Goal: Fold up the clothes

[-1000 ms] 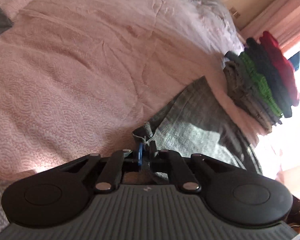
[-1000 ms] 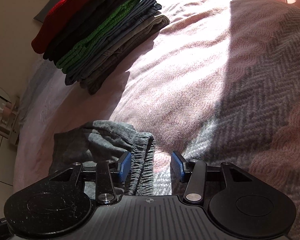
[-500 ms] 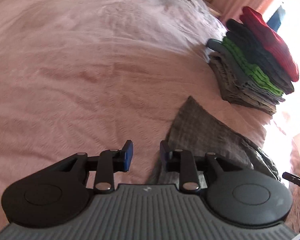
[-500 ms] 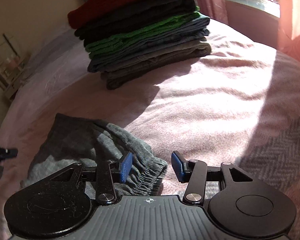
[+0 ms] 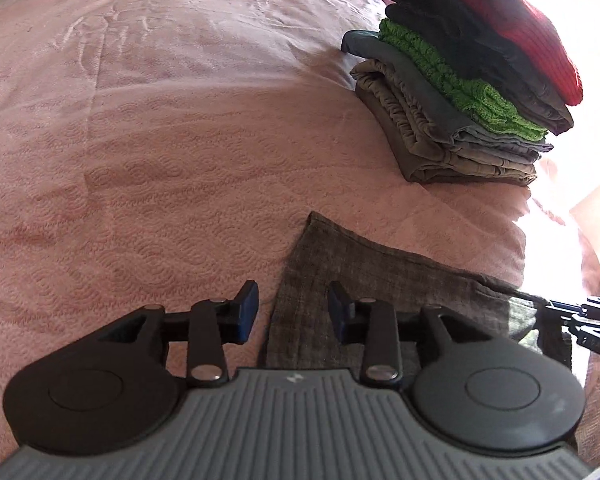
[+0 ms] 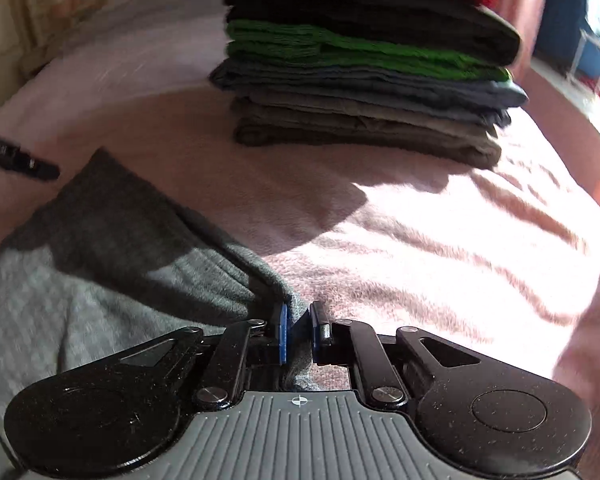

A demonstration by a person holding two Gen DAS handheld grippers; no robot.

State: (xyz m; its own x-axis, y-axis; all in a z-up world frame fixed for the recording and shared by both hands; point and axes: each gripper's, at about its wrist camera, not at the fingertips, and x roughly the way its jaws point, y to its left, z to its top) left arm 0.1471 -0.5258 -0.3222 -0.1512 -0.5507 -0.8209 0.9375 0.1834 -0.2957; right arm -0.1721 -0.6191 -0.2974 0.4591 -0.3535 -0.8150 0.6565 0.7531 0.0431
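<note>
A grey garment (image 5: pixel 380 284) lies folded flat on the pink bedspread (image 5: pixel 140 152). My left gripper (image 5: pixel 293 309) is open and empty, its jaws straddling the garment's left edge just above it. In the right wrist view the same grey garment (image 6: pixel 112 248) spreads to the left, and my right gripper (image 6: pixel 299 322) is shut on its right corner. The tip of the right gripper shows at the right edge of the left wrist view (image 5: pixel 580 316). The left gripper's tip shows at the left of the right wrist view (image 6: pixel 16 156).
A stack of folded clothes (image 5: pixel 460 80), with red on top, then dark, green and grey layers, stands on the bed beyond the garment; it also shows in the right wrist view (image 6: pixel 364 68). Strong sunlight falls on the bedspread (image 6: pixel 460 240) at the right.
My left gripper let go of the grey garment and opened. My right gripper, open a second ago, has closed on the garment's corner. Both views moved nearer the stack.
</note>
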